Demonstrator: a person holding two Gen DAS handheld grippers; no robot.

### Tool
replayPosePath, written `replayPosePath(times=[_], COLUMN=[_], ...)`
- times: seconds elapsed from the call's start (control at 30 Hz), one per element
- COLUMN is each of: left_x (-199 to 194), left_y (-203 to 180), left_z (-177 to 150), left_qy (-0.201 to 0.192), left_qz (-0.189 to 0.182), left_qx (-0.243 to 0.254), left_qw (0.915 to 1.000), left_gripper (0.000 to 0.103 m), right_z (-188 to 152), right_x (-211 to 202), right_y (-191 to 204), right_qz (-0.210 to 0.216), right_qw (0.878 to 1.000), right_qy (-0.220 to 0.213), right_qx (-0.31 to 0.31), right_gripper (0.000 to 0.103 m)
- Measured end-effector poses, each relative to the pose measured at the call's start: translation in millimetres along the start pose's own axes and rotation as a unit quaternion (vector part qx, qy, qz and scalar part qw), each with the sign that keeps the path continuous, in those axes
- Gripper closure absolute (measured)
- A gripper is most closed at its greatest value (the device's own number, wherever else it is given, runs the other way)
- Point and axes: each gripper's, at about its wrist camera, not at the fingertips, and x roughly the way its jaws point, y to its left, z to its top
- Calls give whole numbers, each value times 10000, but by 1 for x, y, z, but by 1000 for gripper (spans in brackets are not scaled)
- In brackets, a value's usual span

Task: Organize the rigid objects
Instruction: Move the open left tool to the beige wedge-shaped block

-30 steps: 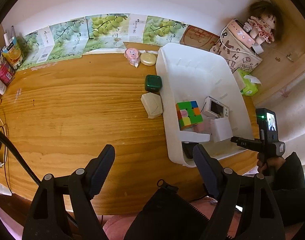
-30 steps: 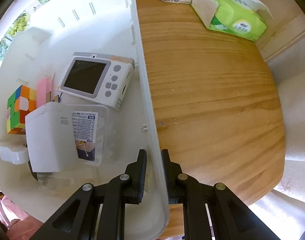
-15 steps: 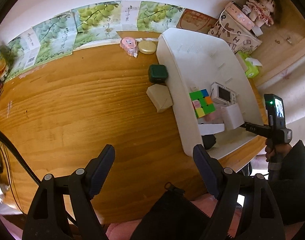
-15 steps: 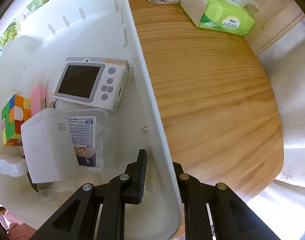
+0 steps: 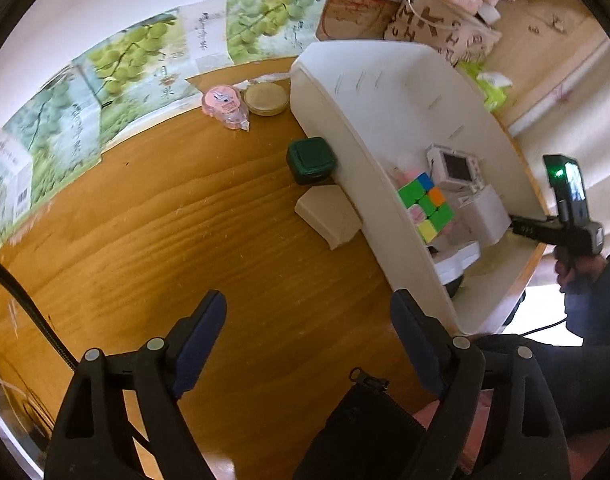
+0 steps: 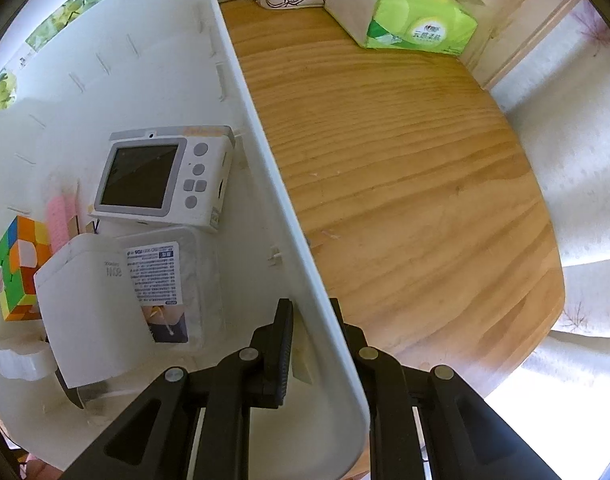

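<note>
Your right claw (image 6: pixel 311 336) is pinching the side wall of the white bin (image 6: pixel 265 160). Inside the bin, to the claw's left, a toy camera (image 6: pixel 161 178) and color cube (image 6: pixel 19 268) are sitting. Your left claw (image 5: pixel 309 340) is spread wide with nothing between its fingers, and they have just been opening. Ahead of it, a green box (image 5: pixel 311 160) and beige box (image 5: pixel 331 214) are sitting beside the bin.
</note>
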Motion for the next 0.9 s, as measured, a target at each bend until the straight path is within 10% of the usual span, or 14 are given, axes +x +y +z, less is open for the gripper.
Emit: replayPosePath(times=[0.57,0.9], left_x=[59,86], left_y=[-14,-9], left_z=[28,30], left_qy=[-517,-731], left_qz=[-117,-442], left_qx=[2017,2330], left_qw=[9780,9687], left_gripper=[17,18], right_z=[4,10], right_x=[5,11], right_y=[8,13], right_qz=[-136,-247], right_qw=[9998,9992], right_qy=[159,299], right_qx=[64,127], right_gripper=[87,87])
